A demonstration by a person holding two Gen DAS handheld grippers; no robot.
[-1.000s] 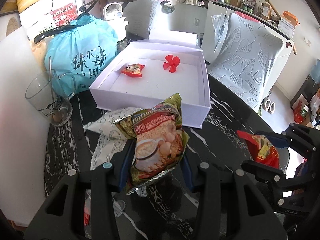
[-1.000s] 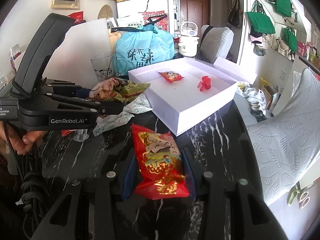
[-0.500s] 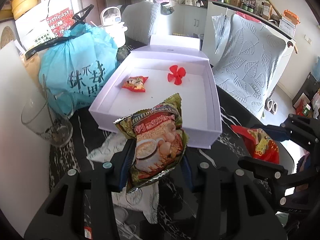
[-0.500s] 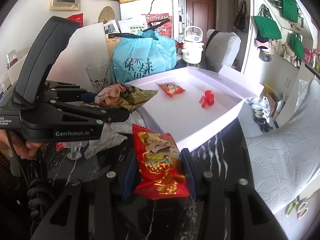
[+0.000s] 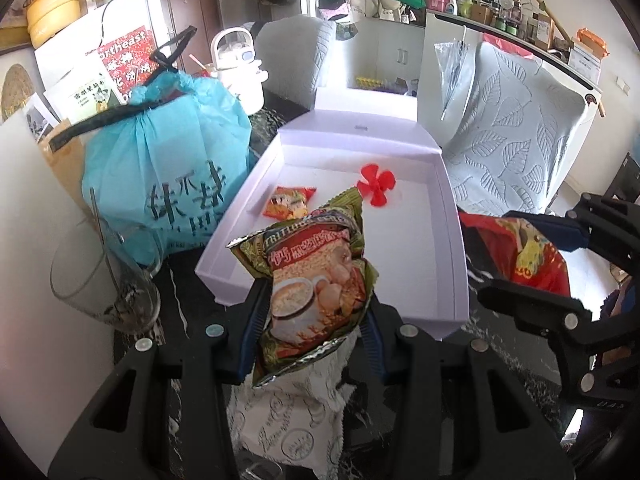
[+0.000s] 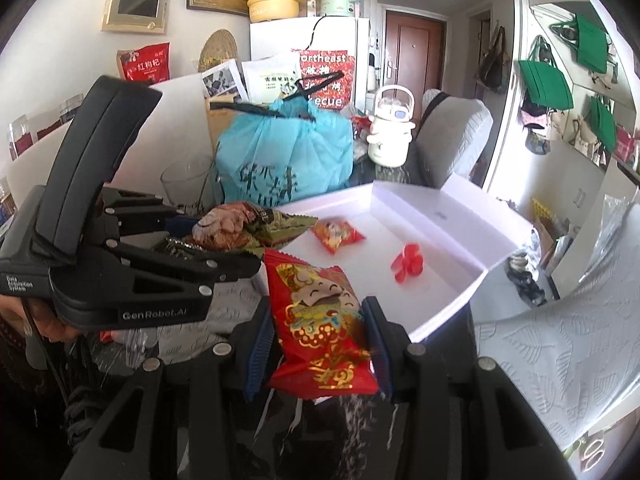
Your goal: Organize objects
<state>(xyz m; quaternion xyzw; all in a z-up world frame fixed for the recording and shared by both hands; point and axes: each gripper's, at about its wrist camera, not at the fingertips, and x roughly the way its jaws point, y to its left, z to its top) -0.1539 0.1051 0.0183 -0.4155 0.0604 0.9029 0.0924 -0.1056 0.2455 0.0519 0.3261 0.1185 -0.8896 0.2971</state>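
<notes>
1. White cardboard box, lid flapped open at its far side, sits on a black marbled table. Shallow, walls low.
2. Inside the box: a small orange-red snack packet toward the left wall and a red propeller-shaped plastic piece farther in, apart from each other, both flat on the floor of the box.
3. Left gripper: jaws closed on a green and brown cereal-drink sachet, blue pads pressed on its lower sides. Sachet stands upright, top edge reaching over the near rim of the box.
4. Right gripper: jaws clamped on a red snack packet with gold print and a cartoon figure. Packet upright, its top corner over the near edge of the box.
5. Both packets are held clear of the table, side by side at the box's near side; neither lies in the box.
6. Under the left gripper: a white printed cloth or wrapper, crumpled on the table.
7. Left of the box: a tied blue plastic bag with dark characters, and beside it a clear glass cup with a metal stick in it.
8. Behind the bag, a white kettle-like jug. Right of the box, a chair with a leaf-embossed cover.
</notes>
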